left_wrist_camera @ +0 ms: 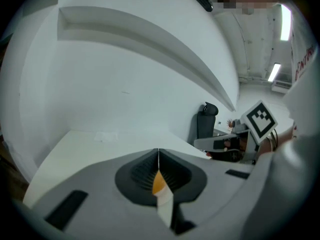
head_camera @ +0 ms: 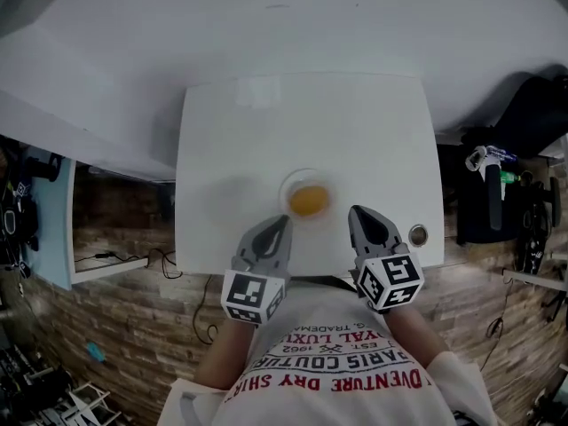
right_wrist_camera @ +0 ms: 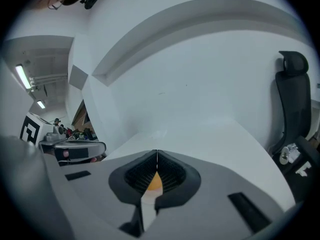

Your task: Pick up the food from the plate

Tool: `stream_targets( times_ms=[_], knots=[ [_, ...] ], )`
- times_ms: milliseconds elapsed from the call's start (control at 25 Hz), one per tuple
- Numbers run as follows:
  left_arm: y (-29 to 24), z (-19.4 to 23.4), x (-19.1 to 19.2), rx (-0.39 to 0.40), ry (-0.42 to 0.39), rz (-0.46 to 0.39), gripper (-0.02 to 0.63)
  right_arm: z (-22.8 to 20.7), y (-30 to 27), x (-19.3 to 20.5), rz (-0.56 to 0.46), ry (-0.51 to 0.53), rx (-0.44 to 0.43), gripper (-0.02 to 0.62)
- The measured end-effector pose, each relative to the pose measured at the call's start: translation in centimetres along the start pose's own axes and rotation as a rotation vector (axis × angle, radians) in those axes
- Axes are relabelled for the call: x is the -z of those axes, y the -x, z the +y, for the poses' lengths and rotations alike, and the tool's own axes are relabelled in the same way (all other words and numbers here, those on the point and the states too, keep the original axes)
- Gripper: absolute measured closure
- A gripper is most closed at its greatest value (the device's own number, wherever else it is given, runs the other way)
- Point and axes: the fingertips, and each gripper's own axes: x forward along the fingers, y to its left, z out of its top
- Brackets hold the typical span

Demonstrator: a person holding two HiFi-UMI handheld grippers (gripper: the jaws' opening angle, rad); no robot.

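L gripper [head_camera: 283,223]: your jaws are pressed together, tips meeting in one line in the left gripper view [left_wrist_camera: 158,154], nothing pinched. Marker cube [head_camera: 253,295] sits at its 6 o'clock end.
R gripper [head_camera: 356,212]: same for you here, jaws together w/ no gap at the tips [right_wrist_camera: 157,154], nothing between them. Its own cube [head_camera: 391,280] is at 5 o'clock.
Both grippers: over the near edge of the table [head_camera: 231,131], side by side, apart from each other, tips pointing to 12.
Food [head_camera: 308,201]: orange lump, lying in the plate. It's at 1 o'clock from your L tips and 10 o'clock from your R tips, near both, touching neither. Orange shows thru the slot under the shut tips in each gripper view.
Plate [head_camera: 289,183]: small, round, pale, mid-table toward the near side.
Small round thing [head_camera: 418,234]: on the table near its R edge, 4 o'clock of your R tips; can't tell what it is.
Chair [right_wrist_camera: 292,99]: black, off the table at 3 o'clock.
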Motion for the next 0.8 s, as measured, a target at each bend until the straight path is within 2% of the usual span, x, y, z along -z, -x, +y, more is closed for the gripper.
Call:
stream_targets(
  times_ms=[240,320,400,560,720,800],
  knots=[
    [-3.6,1.0,1.9,0.096,-0.003,0.095,0.585,-0.8,-1.9,0.3,0.063,0.023,0.0,0.582],
    [-4.5,1.1,2.8,0.128,-0.022,0.147,0.48,-1.1,-2.3,0.8,0.09,0.012,0.0,0.581],
    [-5.4,1.2,3.5,0.153,-0.063,0.188,0.424,-1.1,-2.8,1.3,0.113,-0.019,-0.012,0.582],
    [-6.9,0.5,5.4,0.215,-0.216,0.284,0.32,-1.0,-3.6,2.9,0.166,-0.002,-0.019,0.581],
    [-8.3,-0.4,8.5,0.323,-0.437,0.439,0.24,-1.3,-4.1,3.7,0.196,0.035,-0.002,0.583],
    [-9.2,-0.5,9.7,0.355,-0.543,0.509,0.221,-1.4,-4.0,3.5,0.188,0.062,0.012,0.583]
  ],
)
